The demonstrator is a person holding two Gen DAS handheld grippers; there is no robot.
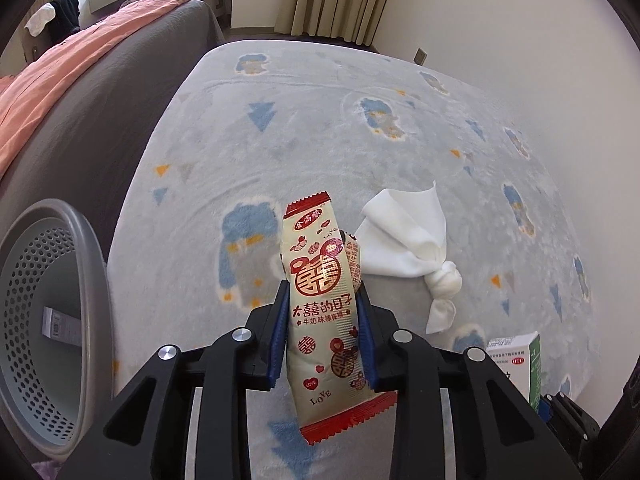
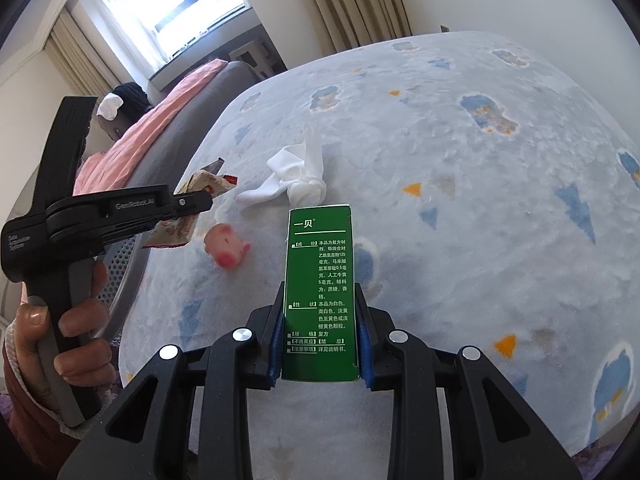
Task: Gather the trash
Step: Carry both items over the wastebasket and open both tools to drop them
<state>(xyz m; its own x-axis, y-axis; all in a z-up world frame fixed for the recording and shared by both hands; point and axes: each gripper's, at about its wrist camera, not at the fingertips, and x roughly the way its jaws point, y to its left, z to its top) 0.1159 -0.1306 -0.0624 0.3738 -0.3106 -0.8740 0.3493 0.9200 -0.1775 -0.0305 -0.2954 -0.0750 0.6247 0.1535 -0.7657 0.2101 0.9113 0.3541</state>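
My left gripper [image 1: 323, 300] is shut on a cream and red candy wrapper [image 1: 322, 312] and holds it upright above the rug, right of the grey perforated bin [image 1: 48, 320]. It also shows in the right wrist view [image 2: 196, 202], wrapper [image 2: 200, 184] in its jaws. My right gripper [image 2: 320, 300] is shut on a green medicine box [image 2: 320, 296], also seen low right in the left wrist view [image 1: 516, 360]. A knotted white cloth [image 1: 408, 240] lies on the rug beyond both; it also shows in the right wrist view [image 2: 296, 176].
A pale patterned rug [image 2: 460, 200] covers the floor. A small pink pig toy [image 2: 226, 248] lies on it near the bin rim [image 2: 120, 280]. A box [image 1: 60, 326] lies inside the bin. A grey bed with a pink cover [image 1: 60, 80] stands left.
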